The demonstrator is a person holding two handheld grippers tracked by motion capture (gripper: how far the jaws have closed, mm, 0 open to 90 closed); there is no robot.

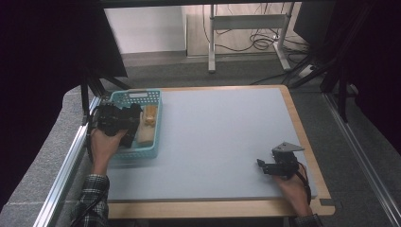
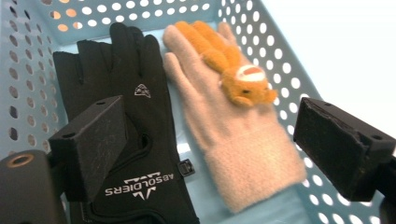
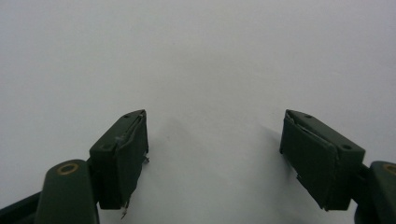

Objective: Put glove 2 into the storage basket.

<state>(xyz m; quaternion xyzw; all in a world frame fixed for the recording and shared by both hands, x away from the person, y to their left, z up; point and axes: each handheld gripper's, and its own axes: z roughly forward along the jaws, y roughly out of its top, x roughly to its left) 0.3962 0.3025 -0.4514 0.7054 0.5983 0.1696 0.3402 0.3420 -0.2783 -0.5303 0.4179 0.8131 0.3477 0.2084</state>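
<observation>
A light blue perforated basket [image 1: 154, 120] stands at the table's left edge. In it lie a black glove [image 2: 135, 140] and a beige fuzzy glove [image 2: 233, 135], side by side. A small orange plush toy [image 2: 233, 70] rests on the beige glove. My left gripper [image 2: 210, 140] hovers over the basket with its jaws wide apart; nothing is pinched between them. In the high view my left gripper [image 1: 127, 124] sits above the basket's near left part. My right gripper [image 1: 261, 165] rests low near the table's right front, open, with bare table between its jaws [image 3: 215, 140].
The grey table top [image 1: 217, 137] has a wooden border. An aluminium rail [image 1: 66, 165] runs along the left side. A desk frame with cables [image 1: 250, 33] stands on the floor beyond the table.
</observation>
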